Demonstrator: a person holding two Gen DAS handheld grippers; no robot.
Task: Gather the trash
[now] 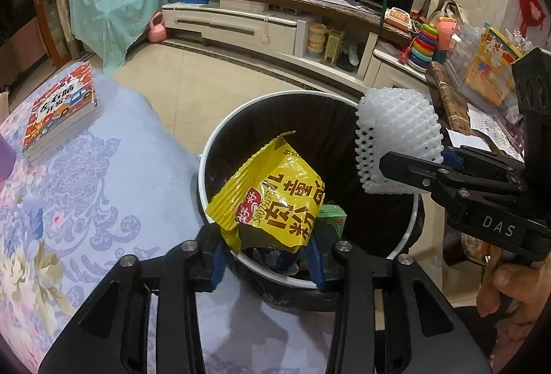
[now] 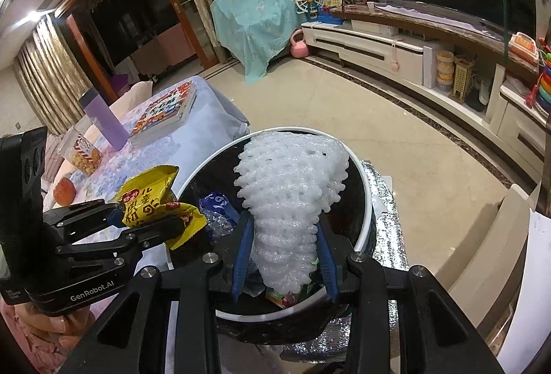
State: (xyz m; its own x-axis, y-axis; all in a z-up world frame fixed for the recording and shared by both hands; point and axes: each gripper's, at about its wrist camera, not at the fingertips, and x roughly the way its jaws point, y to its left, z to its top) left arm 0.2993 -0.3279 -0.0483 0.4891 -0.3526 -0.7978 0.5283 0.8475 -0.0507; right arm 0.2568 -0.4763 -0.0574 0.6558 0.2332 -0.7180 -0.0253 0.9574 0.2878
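A round bin (image 1: 206,160) with a white rim and black liner stands below both grippers; a green carton (image 1: 332,217) and a blue wrapper (image 2: 217,202) lie inside. My left gripper (image 1: 267,253) is shut on a crumpled yellow snack wrapper (image 1: 275,198), which sticks up above the bin's near rim (image 2: 368,212). From the right wrist view that left gripper (image 2: 148,219) hangs at the bin's left edge with the yellow wrapper (image 2: 151,202) between its pads. My right gripper (image 2: 284,260) is shut on the narrow end of a white foam net (image 2: 289,188) over the bin's mouth. The foam net (image 1: 396,133) and right gripper (image 1: 382,174) show at the bin's right.
A table with a floral cloth (image 1: 103,184) adjoins the bin on the left, bearing books (image 1: 62,112), a purple bottle (image 2: 103,119), a snack cup (image 2: 82,153) and an orange fruit (image 2: 63,191). Silver foil mat (image 2: 385,219) lies under the bin. A low TV cabinet (image 1: 241,26) lines the far wall.
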